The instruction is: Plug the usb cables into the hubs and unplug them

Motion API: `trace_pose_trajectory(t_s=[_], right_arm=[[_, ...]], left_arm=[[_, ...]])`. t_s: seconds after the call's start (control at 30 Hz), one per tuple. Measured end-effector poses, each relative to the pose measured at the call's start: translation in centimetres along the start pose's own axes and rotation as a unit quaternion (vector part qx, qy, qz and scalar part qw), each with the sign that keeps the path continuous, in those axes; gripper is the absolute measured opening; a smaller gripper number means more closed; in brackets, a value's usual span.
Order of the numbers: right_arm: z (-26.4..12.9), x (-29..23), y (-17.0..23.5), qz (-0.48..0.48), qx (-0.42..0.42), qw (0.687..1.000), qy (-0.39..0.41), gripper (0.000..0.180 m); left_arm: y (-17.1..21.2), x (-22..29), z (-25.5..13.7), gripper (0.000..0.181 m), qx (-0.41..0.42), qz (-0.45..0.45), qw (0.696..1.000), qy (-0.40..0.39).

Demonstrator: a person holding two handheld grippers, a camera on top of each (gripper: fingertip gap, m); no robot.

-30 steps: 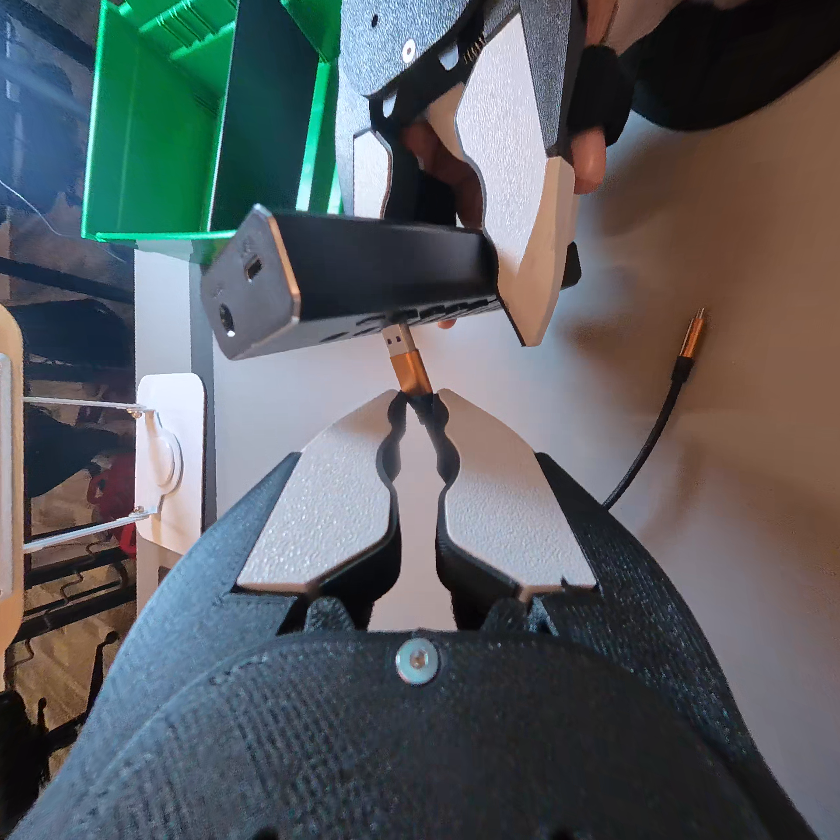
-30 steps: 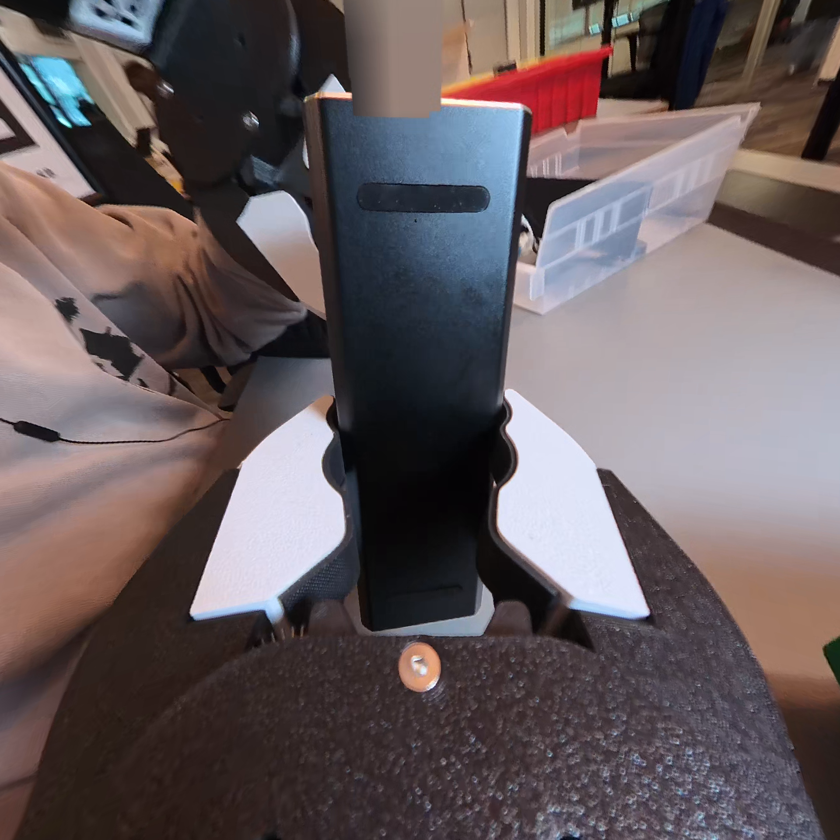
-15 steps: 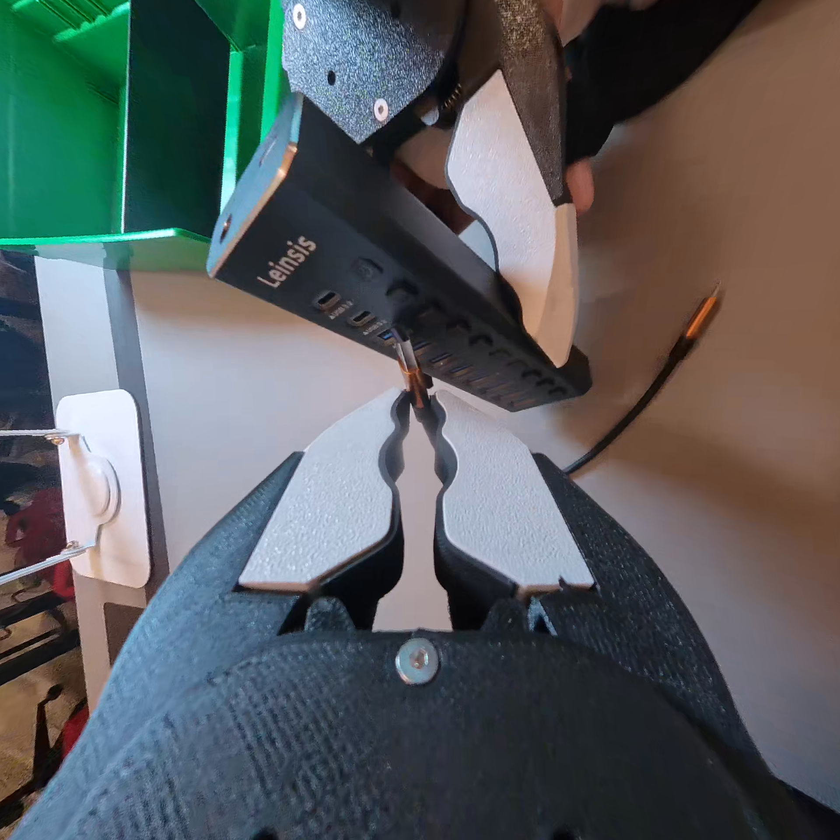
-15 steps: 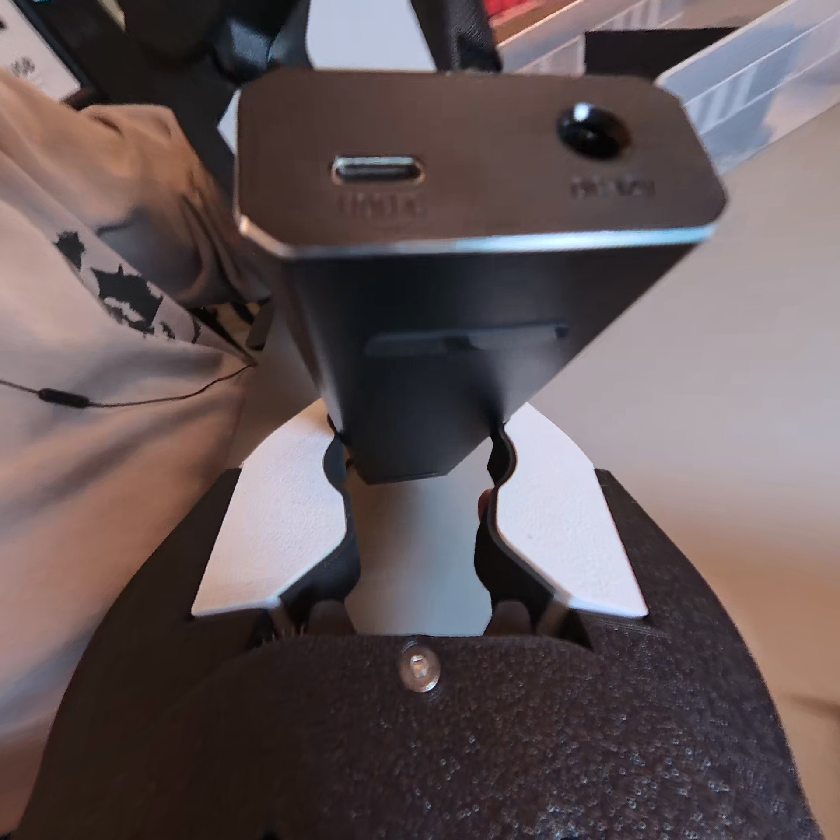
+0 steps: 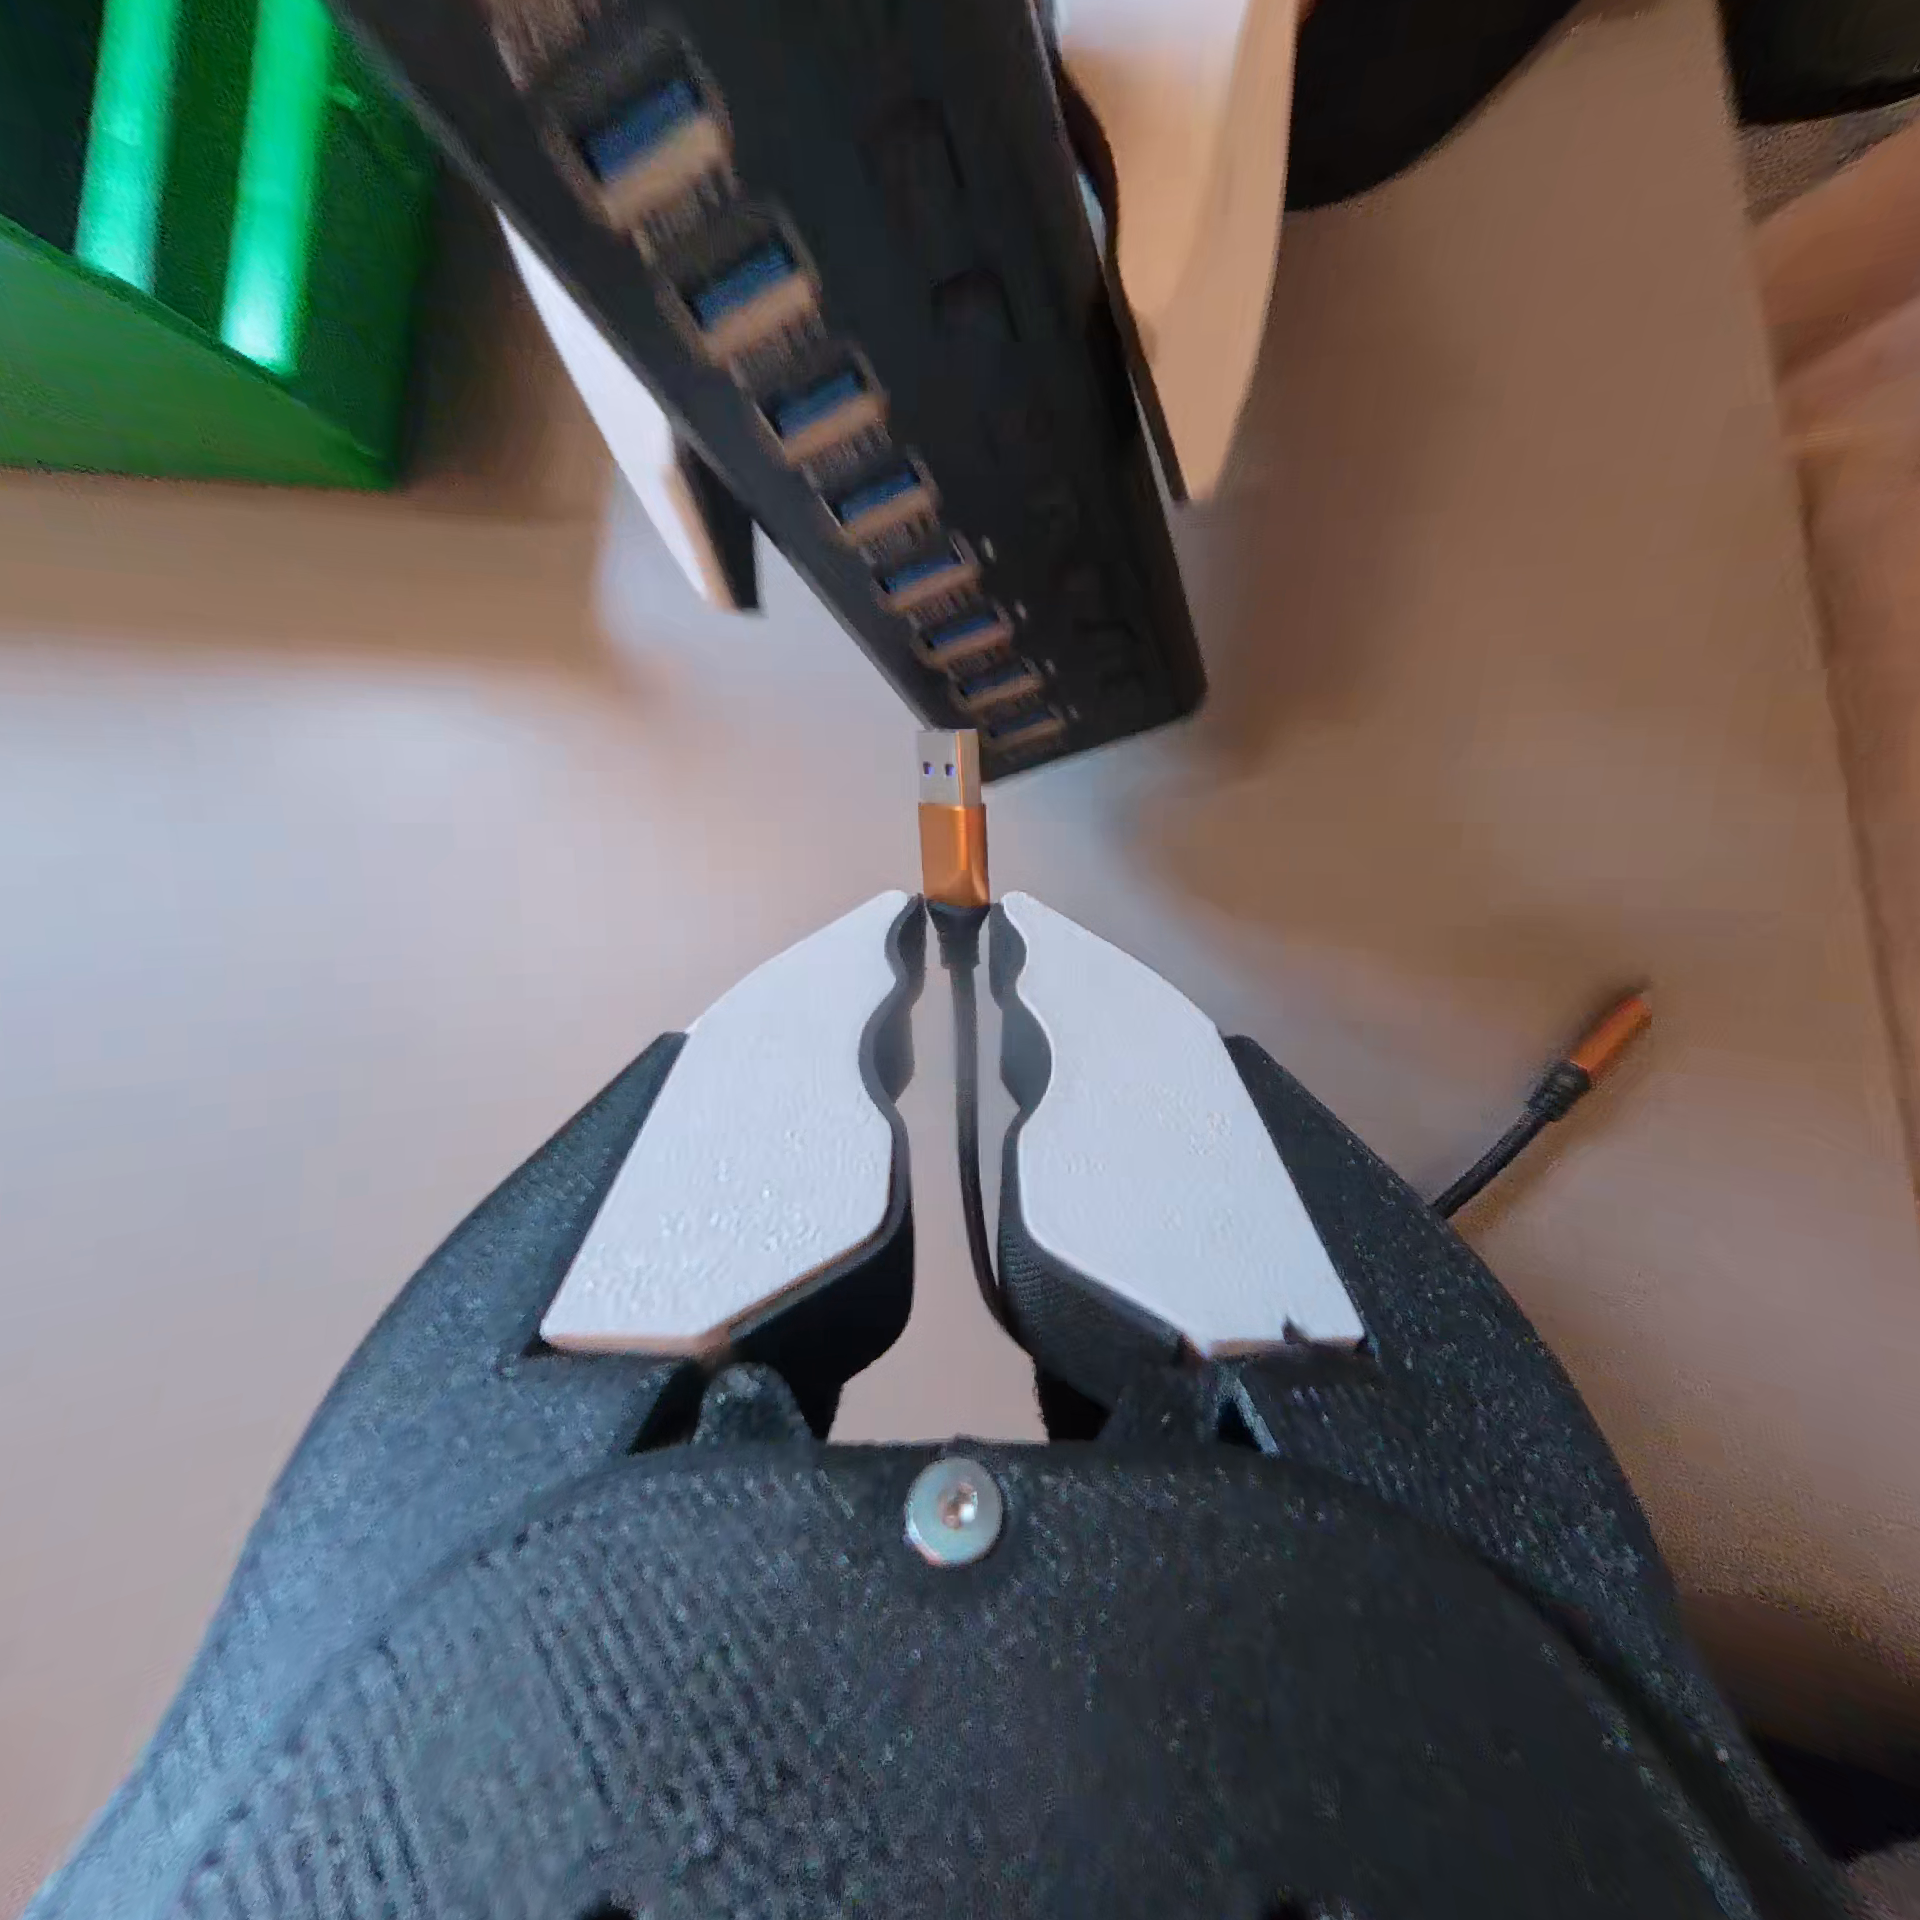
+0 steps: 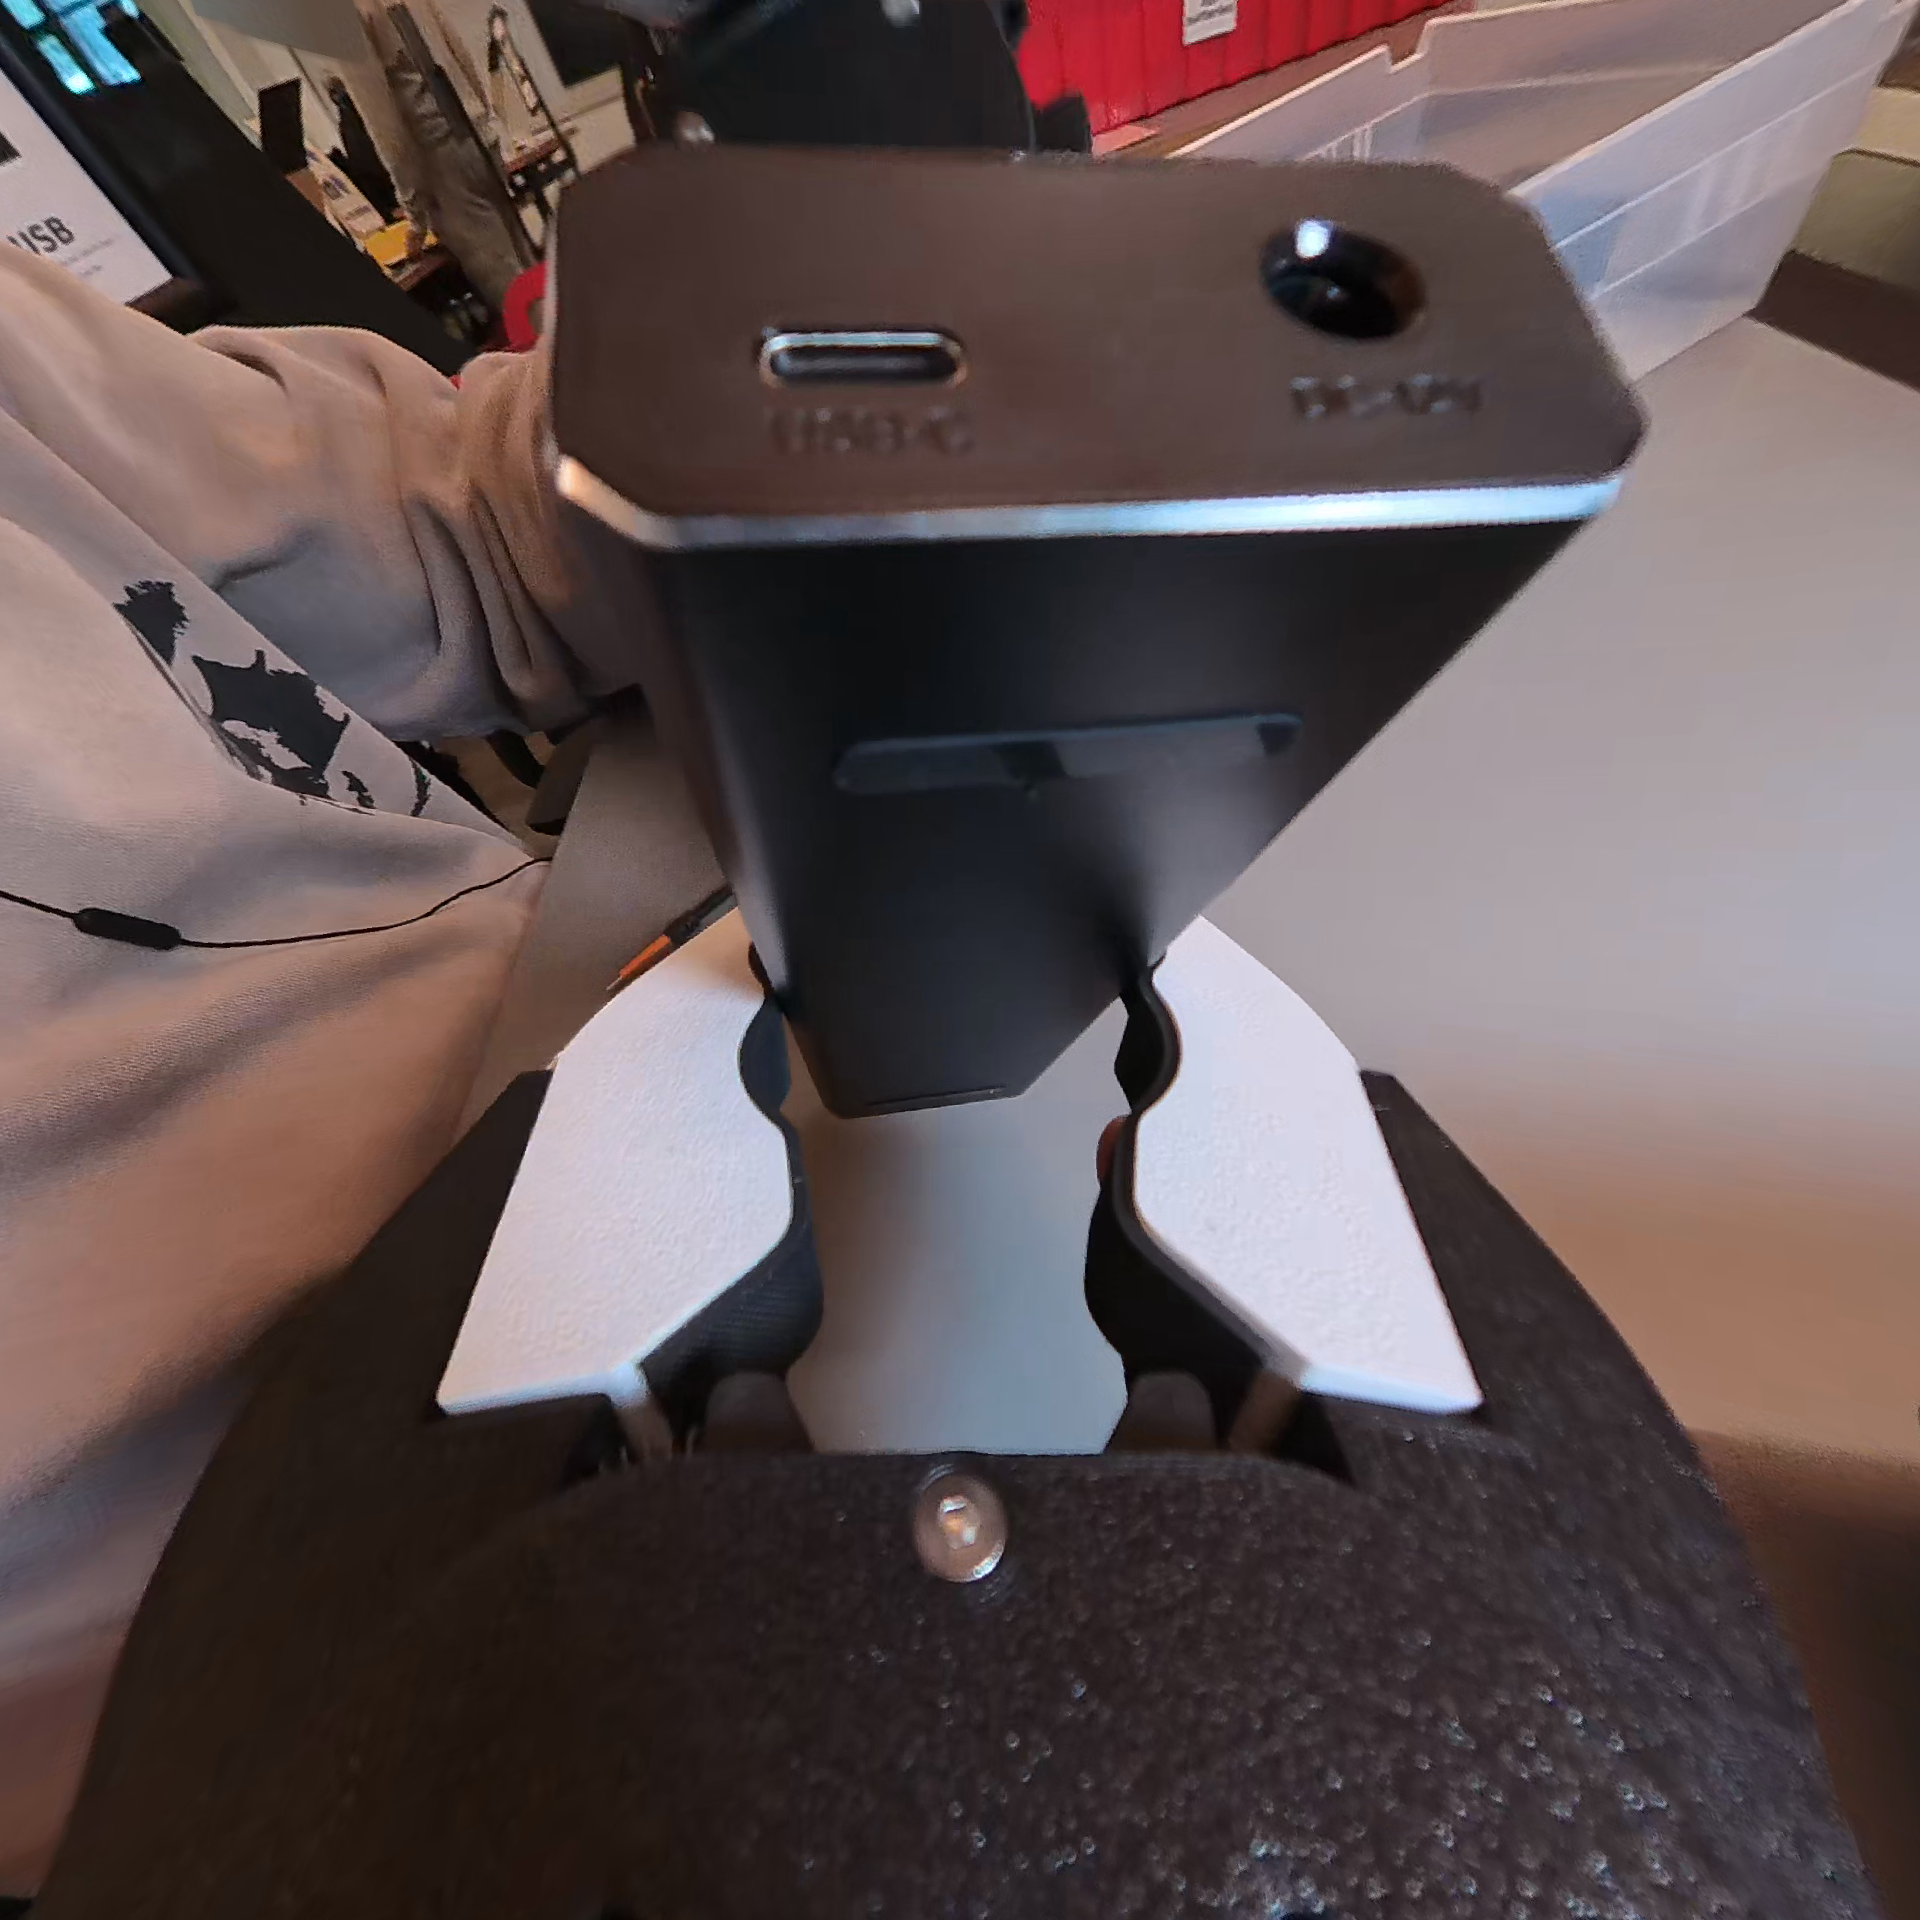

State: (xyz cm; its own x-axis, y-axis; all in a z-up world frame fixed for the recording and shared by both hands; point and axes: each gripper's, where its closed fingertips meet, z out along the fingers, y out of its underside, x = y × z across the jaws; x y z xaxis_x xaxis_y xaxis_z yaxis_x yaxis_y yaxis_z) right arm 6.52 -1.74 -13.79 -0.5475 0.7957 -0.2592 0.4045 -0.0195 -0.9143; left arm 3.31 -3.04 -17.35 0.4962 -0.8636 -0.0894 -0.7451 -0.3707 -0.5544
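In the left wrist view my left gripper [image 5: 954, 920] is shut on the black cable just behind its orange USB plug [image 5: 951, 831]. The plug's metal tip is free in the air, just below the near end of the black hub [image 5: 914, 343], beside its row of blue ports. The cable's other orange end [image 5: 1605, 1039] lies on the table to the right. My right gripper [image 6: 956, 1003] is shut on the lower end of the hub [image 6: 1039, 644], which stands tilted towards the camera. Its white fingers [image 5: 1226, 291] show on both sides of the hub.
A green bin [image 5: 187, 395] stands at the upper left on the pale table [image 5: 312, 935]. A person's grey sleeve [image 6: 260, 727] fills the left of the right wrist view. A clear plastic bin [image 6: 1662, 156] and a red bin [image 6: 1143, 52] lie beyond. The grippers' ends are close to 6 cm from one another.
The plug sat in a hub port in both earlier frames and is now pulled out and clear of it. The hub has swung and shows its port row lengthwise.
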Motion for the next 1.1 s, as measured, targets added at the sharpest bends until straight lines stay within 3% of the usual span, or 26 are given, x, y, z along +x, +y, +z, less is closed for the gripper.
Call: trace_pose_trajectory(t_s=[0.1, 0.2, 0.37, 0.57, 0.7, 0.9, 1.1], right_arm=[[-1.0, 0.7, 0.2, -0.001, -0.001, 1.000, 0.008, 0.062], [-1.7, 0.6, -0.2, -0.012, 0.015, 1.000, 0.001, 0.062], [-2.6, -0.1, -3.3, -0.042, 0.109, 0.993, 0.006, 0.062], [-3.3, -0.2, -5.3, -0.079, 0.177, 0.980, 0.036, 0.062], [-2.6, -1.0, -5.4, -0.114, 0.168, 0.978, 0.046, 0.063], [-2.5, -1.8, -7.4, -0.076, 0.251, 0.965, 0.025, 0.087], [-2.1, -2.2, -6.9, -0.077, 0.237, 0.968, 0.014, 0.074]], left_arm=[[0.3, -0.2, 0.3, 0.024, 0.048, -0.036, 0.997, 0.045], [-1.8, -0.2, -1.0, 0.032, 0.136, -0.052, 0.987, 0.074], [-4.9, 0.8, -0.1, 0.074, 0.208, -0.060, 0.972, 0.093], [-6.4, -0.1, 0.5, 0.064, 0.225, -0.020, 0.974, 0.028], [-5.8, 0.2, -1.9, 0.064, 0.238, -0.001, 0.970, 0.048], [-5.3, 1.4, -0.9, 0.064, 0.209, -0.018, 0.973, 0.097], [-4.9, 2.0, -1.0, 0.063, 0.203, -0.029, 0.971, 0.123]])
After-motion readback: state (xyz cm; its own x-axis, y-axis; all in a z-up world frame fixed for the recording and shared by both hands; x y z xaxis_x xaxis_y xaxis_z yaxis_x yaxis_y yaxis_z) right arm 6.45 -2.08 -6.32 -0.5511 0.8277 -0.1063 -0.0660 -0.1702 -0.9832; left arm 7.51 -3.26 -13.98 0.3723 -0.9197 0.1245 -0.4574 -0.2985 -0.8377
